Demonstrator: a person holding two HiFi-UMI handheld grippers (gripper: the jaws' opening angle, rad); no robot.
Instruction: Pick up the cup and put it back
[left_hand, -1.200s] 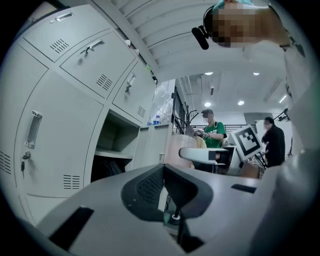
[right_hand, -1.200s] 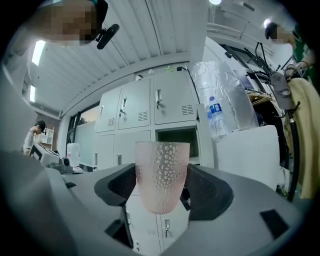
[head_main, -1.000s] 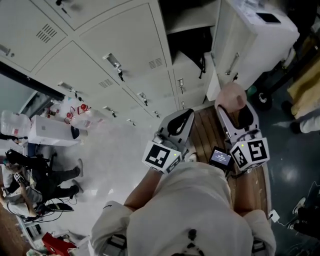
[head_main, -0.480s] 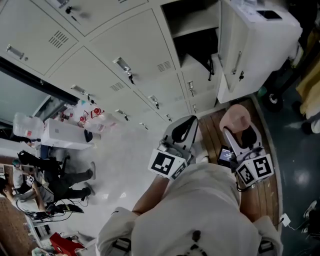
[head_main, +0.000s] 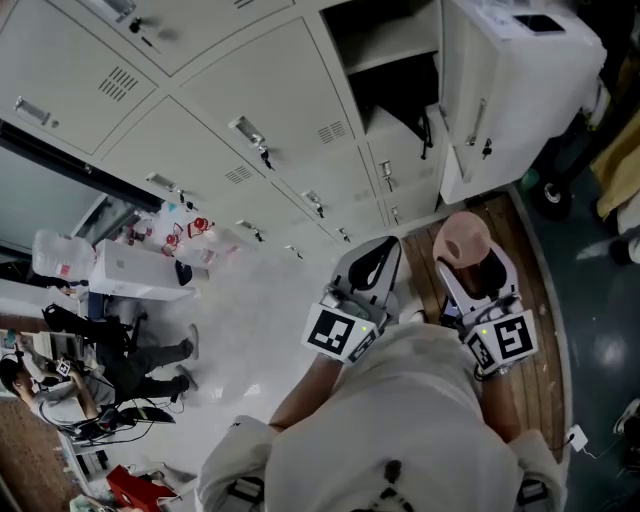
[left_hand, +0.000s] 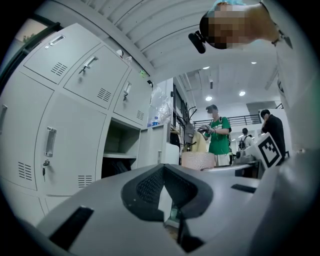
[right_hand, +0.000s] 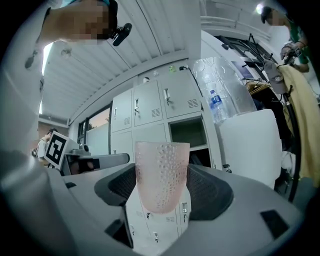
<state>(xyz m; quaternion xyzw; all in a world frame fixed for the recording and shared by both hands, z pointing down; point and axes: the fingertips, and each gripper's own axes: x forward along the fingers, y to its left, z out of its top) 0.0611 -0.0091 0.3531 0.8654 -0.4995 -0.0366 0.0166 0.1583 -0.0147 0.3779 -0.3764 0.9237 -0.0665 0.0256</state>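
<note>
A pink dimpled cup (right_hand: 161, 175) stands upright between the jaws of my right gripper (right_hand: 161, 192), which is shut on its sides. In the head view the cup (head_main: 462, 240) is seen from above at the tip of the right gripper (head_main: 470, 262), held over a wooden strip in front of the lockers. My left gripper (head_main: 383, 247) is beside it to the left, with its jaw tips meeting and nothing between them. In the left gripper view those closed tips (left_hand: 162, 168) point at the locker wall. The cup (left_hand: 198, 161) shows to the right.
A locker compartment (head_main: 385, 55) stands open ahead with its door (head_main: 500, 90) swung right; it also shows as the open locker (right_hand: 189, 134). The other grey locker doors (head_main: 230, 90) are closed. A white box (head_main: 125, 270) and bags lie at left. Several people stand in the background.
My right gripper has drifted slightly lower and nearer with the cup still in its grip. The left gripper has shifted only a little. Both sets of jaws stand as before.
</note>
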